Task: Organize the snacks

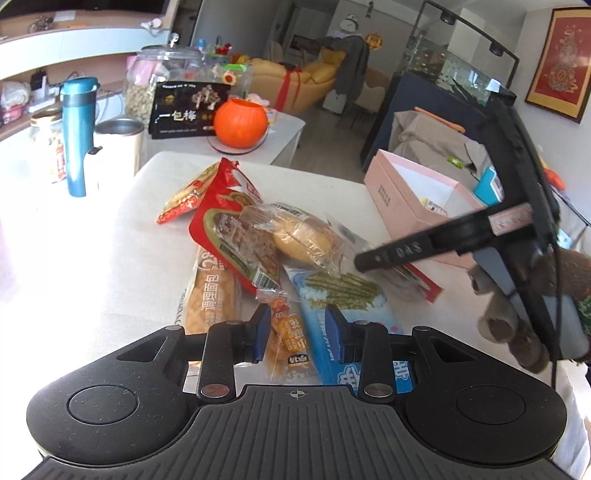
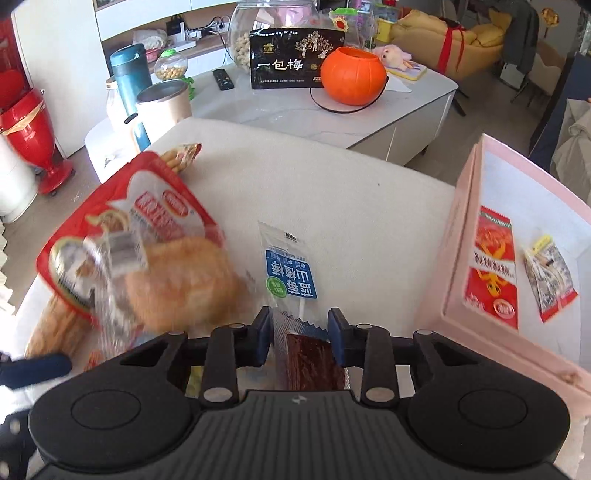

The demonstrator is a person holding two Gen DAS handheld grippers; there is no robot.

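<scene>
A heap of snacks lies on the white table (image 2: 332, 192): a red bag (image 1: 218, 225), a wrapped bun (image 1: 306, 236), a long bread pack (image 1: 214, 299) and a blue packet of green sticks (image 1: 343, 295). My left gripper (image 1: 298, 332) is low over the heap's near side, its pads narrow on a thin orange snack packet (image 1: 290, 332). My right gripper (image 2: 300, 332) is shut on a clear hawthorn packet (image 2: 291, 273) with a blue label and a dark red strip. Its black finger (image 1: 391, 254) reaches in from the right beside the bun. The pink box (image 2: 461, 236) stands to the right.
In the pink box lie a red packet (image 2: 491, 273) and a small pale packet (image 2: 550, 277). Behind the table stand an orange pumpkin bucket (image 2: 352, 75), a black snack box (image 2: 291, 59), a teal flask (image 1: 77, 136), a cream cup (image 1: 118, 147) and a glass jar (image 2: 255, 33).
</scene>
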